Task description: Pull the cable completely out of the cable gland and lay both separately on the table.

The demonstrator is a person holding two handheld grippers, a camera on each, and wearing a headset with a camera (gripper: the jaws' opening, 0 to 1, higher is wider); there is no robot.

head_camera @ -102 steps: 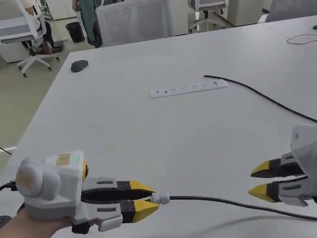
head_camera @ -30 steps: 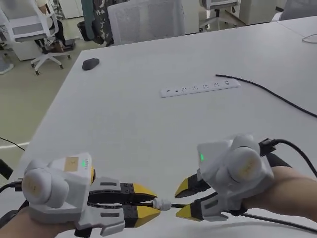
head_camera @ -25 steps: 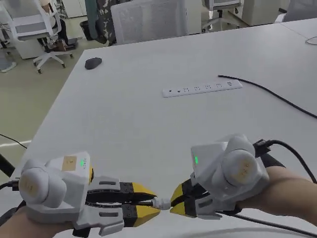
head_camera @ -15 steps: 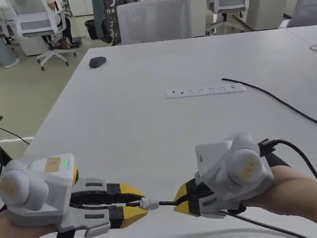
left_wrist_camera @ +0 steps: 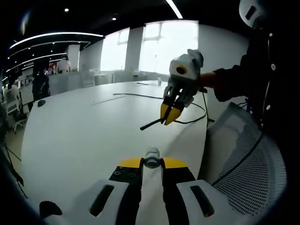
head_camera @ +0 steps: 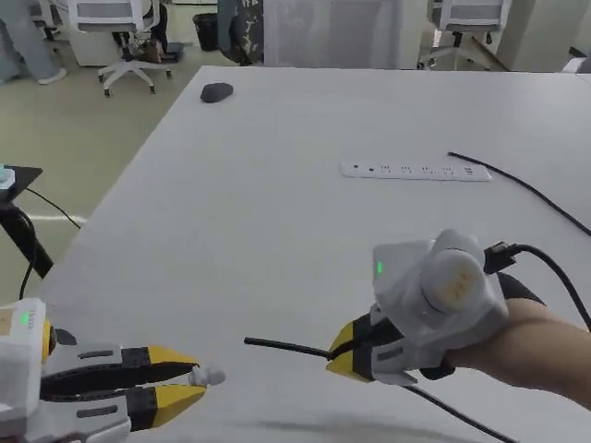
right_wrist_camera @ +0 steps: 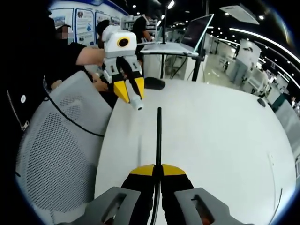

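Pinching the white cable gland (head_camera: 211, 377), the left gripper (head_camera: 196, 379) hangs over the table (head_camera: 277, 212). The right gripper (head_camera: 334, 360) clamps the black cable (head_camera: 282, 347) (its end free of the gland).

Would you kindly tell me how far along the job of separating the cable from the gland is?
Done: the cable is out, its end sticking free, apart from the gland. In hand: the left gripper is shut on the gland and the right gripper on the cable. Left: neither is laid on the table yet, so each has to be set down separately.
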